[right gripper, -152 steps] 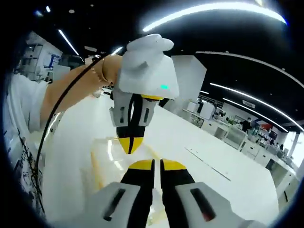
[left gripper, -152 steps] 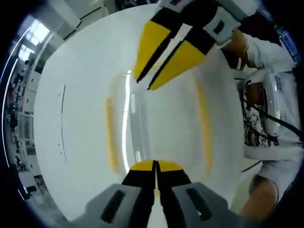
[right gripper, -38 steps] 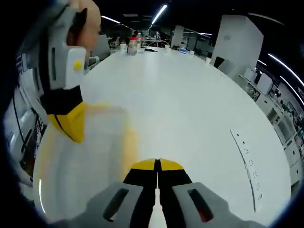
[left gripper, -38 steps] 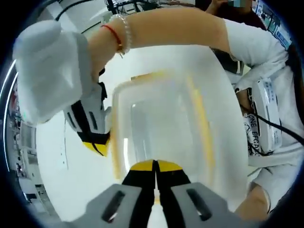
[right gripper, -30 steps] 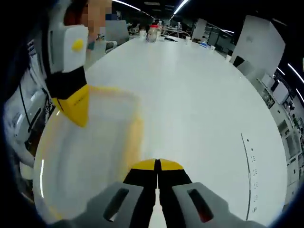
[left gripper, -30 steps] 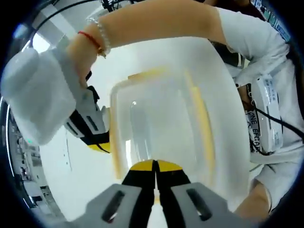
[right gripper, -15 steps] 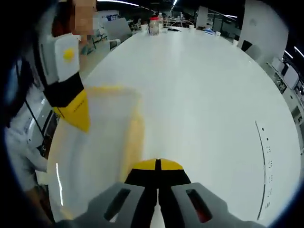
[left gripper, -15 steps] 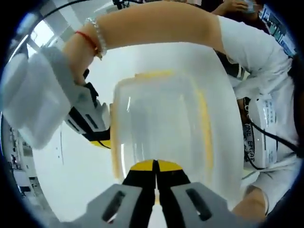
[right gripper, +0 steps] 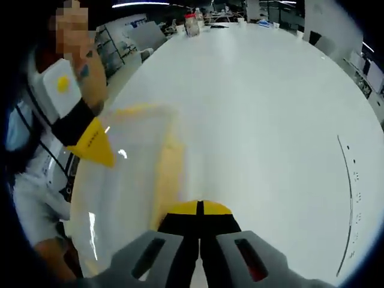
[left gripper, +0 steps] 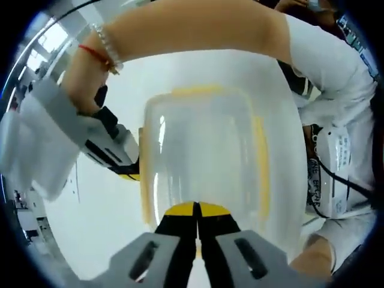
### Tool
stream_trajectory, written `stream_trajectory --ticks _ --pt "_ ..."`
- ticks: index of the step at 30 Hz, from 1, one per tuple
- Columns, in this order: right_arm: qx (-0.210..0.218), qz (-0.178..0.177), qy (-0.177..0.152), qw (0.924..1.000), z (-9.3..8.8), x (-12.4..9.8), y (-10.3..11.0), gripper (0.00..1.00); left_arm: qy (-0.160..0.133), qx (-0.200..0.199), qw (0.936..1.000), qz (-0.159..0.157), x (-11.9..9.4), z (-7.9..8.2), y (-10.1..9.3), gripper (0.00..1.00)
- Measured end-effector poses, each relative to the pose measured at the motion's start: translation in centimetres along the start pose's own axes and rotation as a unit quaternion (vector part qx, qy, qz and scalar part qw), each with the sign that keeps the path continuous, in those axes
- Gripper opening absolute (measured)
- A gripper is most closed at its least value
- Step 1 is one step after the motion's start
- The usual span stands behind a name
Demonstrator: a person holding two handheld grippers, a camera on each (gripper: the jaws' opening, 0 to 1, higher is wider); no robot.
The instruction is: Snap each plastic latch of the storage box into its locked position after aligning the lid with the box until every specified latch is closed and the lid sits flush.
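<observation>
While both claws are closed on nothing, left claw (left gripper: 197,211) mid-bottom over the lid (left gripper: 201,150), right claw (right gripper: 198,210) at the box (right gripper: 129,180) edge lower left on the counter (right gripper: 270,120), light slick plastic; press stiff yellow latches (left gripper: 259,162).

Bright, even overhead light; white table (right gripper: 270,120) near blown out. Glare streaks on clear storage box (left gripper: 204,150), small glint in right gripper view. Box soft, motion-blurred in right gripper view (right gripper: 126,180). Strong fisheye bending at edges. Background room dim, ceiling strip lights stretched. Shadows faint.
</observation>
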State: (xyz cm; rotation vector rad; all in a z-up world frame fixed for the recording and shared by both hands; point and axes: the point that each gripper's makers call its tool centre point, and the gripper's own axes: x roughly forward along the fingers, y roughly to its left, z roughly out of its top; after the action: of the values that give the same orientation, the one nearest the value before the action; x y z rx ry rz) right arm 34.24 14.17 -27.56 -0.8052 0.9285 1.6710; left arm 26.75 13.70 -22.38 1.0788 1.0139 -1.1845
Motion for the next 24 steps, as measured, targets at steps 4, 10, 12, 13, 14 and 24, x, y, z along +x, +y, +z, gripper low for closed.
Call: stream_trajectory --ticks 4,10,12,13,14,24 --pt "0.006 0.001 -0.006 1.0000 -0.1 0.0 0.2 0.00 0.005 0.004 1.0000 0.005 0.0 0.1 -0.2 0.00" --pt "0.003 -0.005 -0.019 0.9998 0.1 -0.1 0.1 0.00 -0.007 -0.002 1.0000 -0.001 -0.1 0.2 0.2 0.00" --pt "0.011 -0.029 -0.039 0.9987 0.9 0.0 -0.5 0.00 -0.007 -0.001 1.0000 -0.001 -0.3 0.2 0.3 0.00" --pt "0.018 -0.036 -0.029 0.9988 0.6 -0.1 -0.5 0.00 -0.006 0.015 0.9999 0.000 -0.3 0.2 0.4 0.00" --pt "0.007 -0.043 -0.032 0.9985 0.8 -0.2 -0.6 0.00 -0.006 0.011 0.9999 0.000 -0.3 0.2 0.3 0.00" --pt "0.013 -0.094 -0.096 0.9908 1.0 -1.4 -1.8 0.00 -0.016 0.006 0.9998 0.003 -0.3 0.2 1.1 0.00"
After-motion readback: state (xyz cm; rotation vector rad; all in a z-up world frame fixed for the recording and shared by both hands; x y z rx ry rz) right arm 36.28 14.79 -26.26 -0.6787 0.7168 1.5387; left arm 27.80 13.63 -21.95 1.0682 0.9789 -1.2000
